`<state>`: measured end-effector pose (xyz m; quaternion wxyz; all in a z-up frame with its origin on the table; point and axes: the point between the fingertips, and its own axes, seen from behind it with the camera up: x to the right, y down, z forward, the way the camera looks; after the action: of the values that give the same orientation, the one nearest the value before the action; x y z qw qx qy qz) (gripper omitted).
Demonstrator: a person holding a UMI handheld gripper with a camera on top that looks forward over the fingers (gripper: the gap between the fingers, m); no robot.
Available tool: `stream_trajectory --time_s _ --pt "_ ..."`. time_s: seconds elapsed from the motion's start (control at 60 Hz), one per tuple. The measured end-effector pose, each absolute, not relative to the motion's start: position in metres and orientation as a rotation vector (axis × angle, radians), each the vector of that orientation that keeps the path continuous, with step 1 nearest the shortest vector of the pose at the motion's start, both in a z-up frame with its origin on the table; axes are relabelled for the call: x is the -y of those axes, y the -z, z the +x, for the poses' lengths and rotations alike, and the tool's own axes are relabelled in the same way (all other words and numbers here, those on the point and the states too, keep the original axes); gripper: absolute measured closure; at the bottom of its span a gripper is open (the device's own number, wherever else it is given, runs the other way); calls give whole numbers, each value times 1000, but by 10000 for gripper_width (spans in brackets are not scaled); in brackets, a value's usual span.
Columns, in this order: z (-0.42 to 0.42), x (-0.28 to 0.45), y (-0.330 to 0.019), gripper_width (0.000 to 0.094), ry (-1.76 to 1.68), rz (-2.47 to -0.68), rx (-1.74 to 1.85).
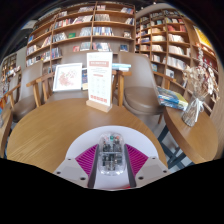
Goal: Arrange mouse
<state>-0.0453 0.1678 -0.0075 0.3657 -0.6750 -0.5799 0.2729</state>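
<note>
Chair (36,82) at the far left edge of the round wooden bench (50,130); a white display board (68,77) beside it. Tall sign stand (99,81) at the far edge, centre. Mouse (110,152), white with a transparent body, sits at the near edge between the pink pads (87,158), jaws clenched on it, gripper (110,160) low over the bench. Second chair (140,90) to the right. Bookshelves (100,30) fill the background.
</note>
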Motion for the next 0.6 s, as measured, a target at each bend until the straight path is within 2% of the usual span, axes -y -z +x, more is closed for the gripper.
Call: stream_trajectory --time_s 0.083,0.1,0.167,0.217,0.333,0.6 --pt "-43 -169 11 412 -719 -1746 1480" --pt "-42 -170 12 365 -715 -1749 1479" --pt "-36 -180 8 77 -669 -1752 1451" --pt "-33 -175 -1 99 -690 -1729 1456" --pt "-3 -161 -31 86 -745 -1751 1446" --pt "139 -118 -156 82 -788 -1595 1392"
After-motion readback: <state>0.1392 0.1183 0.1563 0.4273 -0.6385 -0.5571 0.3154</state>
